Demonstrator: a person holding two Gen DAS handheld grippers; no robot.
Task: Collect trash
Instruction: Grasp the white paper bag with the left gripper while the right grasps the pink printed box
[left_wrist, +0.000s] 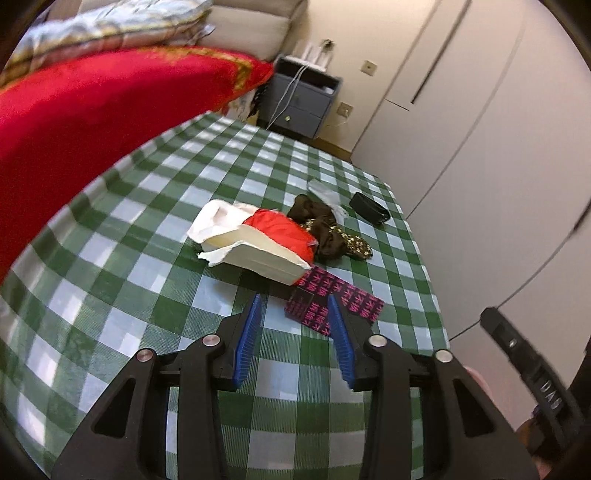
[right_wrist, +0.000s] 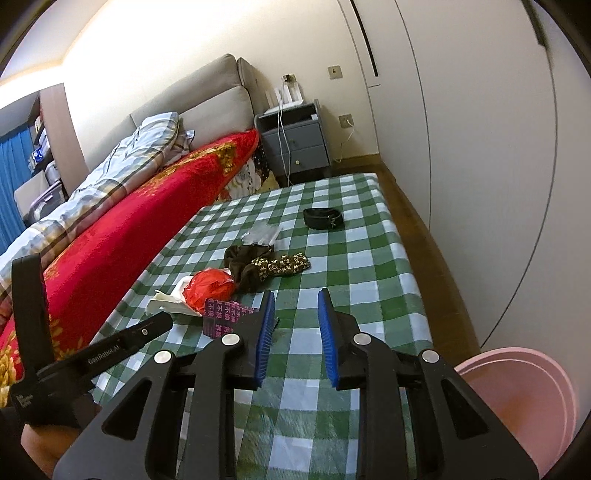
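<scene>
With both the left claw (left_wrist: 295, 325) and the right claw (right_wrist: 295, 317) spread and empty, we should (judging from the layout) ease low onto the purple wrapper (left_wrist: 334, 304) on the counter (left_wrist: 147, 236) first.

The left gripper (left_wrist: 295, 310) fills the lower middle of its own view, angled downward, its blue pads (left_wrist: 249, 338) parted with nothing between them. It also shows at the lower left of the right wrist view, seen from the side. The right gripper (right_wrist: 295, 306) sits in the lower middle of its view, also tilted down, jaws apart by a narrower gap and empty. Its black body edges into the lower right of the left wrist view.
</scene>
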